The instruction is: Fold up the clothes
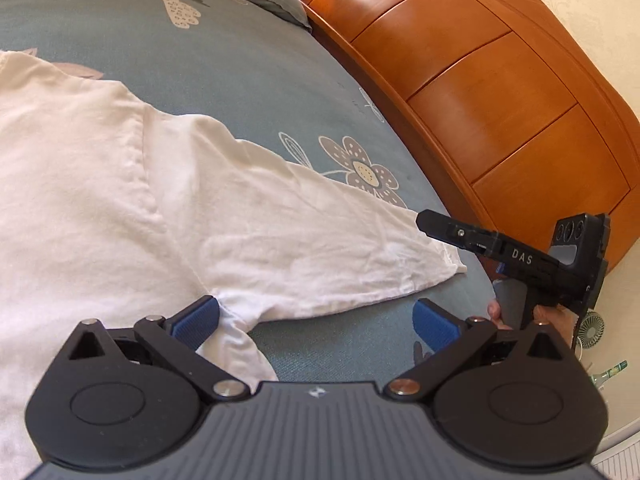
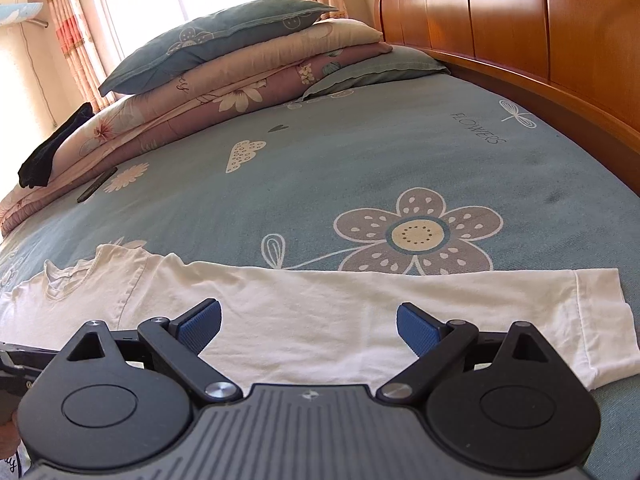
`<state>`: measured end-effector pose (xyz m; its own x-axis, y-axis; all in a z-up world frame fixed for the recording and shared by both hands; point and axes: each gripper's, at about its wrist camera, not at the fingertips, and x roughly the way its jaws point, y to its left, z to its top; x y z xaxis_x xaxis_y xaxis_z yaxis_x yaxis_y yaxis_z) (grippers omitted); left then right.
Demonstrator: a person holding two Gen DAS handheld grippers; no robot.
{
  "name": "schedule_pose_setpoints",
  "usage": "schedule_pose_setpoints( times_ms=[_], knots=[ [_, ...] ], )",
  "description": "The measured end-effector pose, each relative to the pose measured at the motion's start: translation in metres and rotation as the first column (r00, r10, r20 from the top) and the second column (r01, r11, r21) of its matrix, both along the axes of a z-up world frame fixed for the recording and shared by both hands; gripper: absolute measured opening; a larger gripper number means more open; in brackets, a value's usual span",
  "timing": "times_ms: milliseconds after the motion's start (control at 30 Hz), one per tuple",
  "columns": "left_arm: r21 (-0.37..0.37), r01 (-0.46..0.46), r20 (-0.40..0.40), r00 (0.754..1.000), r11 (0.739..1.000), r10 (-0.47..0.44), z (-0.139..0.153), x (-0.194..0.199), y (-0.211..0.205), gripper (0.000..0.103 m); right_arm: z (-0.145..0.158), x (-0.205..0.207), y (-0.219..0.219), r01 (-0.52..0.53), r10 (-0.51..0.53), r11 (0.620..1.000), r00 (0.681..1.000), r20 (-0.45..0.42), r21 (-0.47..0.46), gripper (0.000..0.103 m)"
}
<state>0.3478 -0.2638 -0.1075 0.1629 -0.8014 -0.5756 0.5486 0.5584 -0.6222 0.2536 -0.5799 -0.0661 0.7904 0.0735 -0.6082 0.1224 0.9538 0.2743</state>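
Spread white shirt [image 1: 100, 184] flat on bed [image 1: 248, 64]; left gripper [image 1: 316, 320], right gripper [image 2: 309, 326] gaped wide, empty, presumably poised to pinch sleeve [image 2: 440, 312].

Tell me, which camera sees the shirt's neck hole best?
The right wrist view. The white shirt's collar shows there, lying flat on the bed. The left wrist view shows only the sleeve and body; the collar is out of frame.

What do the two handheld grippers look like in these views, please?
Both are matte black. The left gripper and right gripper each carry two blue ribbed pads on black linkage arms with silver pivot pins, round black housings and a ridged grey body with a small logo. From the left view, the right one shows white "DAS" lettering.
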Motion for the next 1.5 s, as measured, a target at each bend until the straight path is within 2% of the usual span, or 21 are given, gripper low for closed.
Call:
schedule_pose_setpoints(
  times_ms=[33,100,167,267,433,533,667,767,867,1000,1067,1167,1233,1367,1433,1500],
  knots=[
    [0.011,0.028,0.003,1.0,1.0,-0.028,0.004,-0.002,-0.002,0.102,0.0,0.0,-0.002,0.009,-0.009,1.0,1.0,0.004,0.006,0.097],
    [0.012,0.026,0.04,0.999,1.0,-0.026,0.014,0.0,-0.001,0.102,0.0,-0.001,-0.005,0.03,-0.03,0.999,1.0,0.008,0.017,0.097],
    [0.001,-0.012,0.098,0.995,1.0,0.012,0.024,0.011,0.0,0.102,-0.001,0.0,-0.009,0.051,-0.051,0.998,0.999,0.008,0.029,0.097],
    [-0.029,-0.112,0.115,0.987,0.993,0.115,0.028,0.048,0.0,0.102,-0.003,0.0,-0.014,0.068,-0.068,0.997,0.998,0.005,0.045,0.097],
    [0.012,-0.264,0.053,0.963,0.964,0.263,0.006,0.11,0.001,0.102,-0.008,0.002,-0.016,0.079,-0.079,0.995,0.997,-0.005,0.053,0.097],
    [-0.016,-0.309,0.035,0.95,0.951,0.309,-0.008,0.132,0.003,0.102,-0.011,0.004,-0.017,0.083,-0.083,0.995,0.997,-0.009,0.056,0.097],
    [-0.001,-0.38,0.046,0.924,0.925,0.38,-0.003,0.141,-0.001,0.102,-0.011,0.002,-0.022,0.125,-0.125,0.991,0.992,-0.011,0.053,0.097],
    [0.025,-0.366,0.104,0.926,0.93,0.362,0.012,0.127,-0.005,0.102,-0.006,-0.007,-0.036,0.194,-0.195,0.979,0.981,0.009,0.062,0.097],
    [0.044,-0.313,0.167,0.938,0.949,0.302,0.028,0.098,-0.005,0.102,-0.002,-0.032,-0.066,0.331,-0.336,0.937,0.942,0.029,0.111,0.097],
    [0.057,-0.233,0.199,0.956,0.971,0.218,0.038,0.061,-0.001,0.102,-0.001,-0.073,-0.114,0.527,-0.543,0.825,0.839,0.027,0.202,0.093],
    [0.056,-0.21,0.206,0.959,0.976,0.195,0.038,0.045,0.002,0.102,-0.005,-0.092,-0.133,0.582,-0.602,0.772,0.798,0.0,0.254,0.088],
    [0.055,-0.195,0.185,0.966,0.979,0.182,0.034,0.032,0.008,0.102,-0.021,-0.116,-0.156,0.633,-0.65,0.699,0.756,-0.074,0.332,0.08],
    [0.054,-0.2,0.168,0.968,0.978,0.188,0.03,0.027,0.011,0.102,-0.035,-0.123,-0.164,0.644,-0.656,0.661,0.745,-0.12,0.386,0.077],
    [0.051,-0.198,0.139,0.972,0.979,0.19,0.027,0.022,0.014,0.102,-0.051,-0.127,-0.169,0.594,-0.651,0.626,0.755,-0.081,0.505,0.075],
    [0.049,-0.192,0.132,0.974,0.98,0.185,0.026,0.019,0.015,0.102,-0.058,-0.119,-0.168,0.569,-0.636,0.633,0.769,-0.065,0.525,0.074],
    [0.054,-0.186,0.128,0.976,0.981,0.178,0.025,0.019,0.015,0.102,-0.06,-0.111,-0.164,0.567,-0.632,0.659,0.774,-0.046,0.493,0.074]
  ],
)
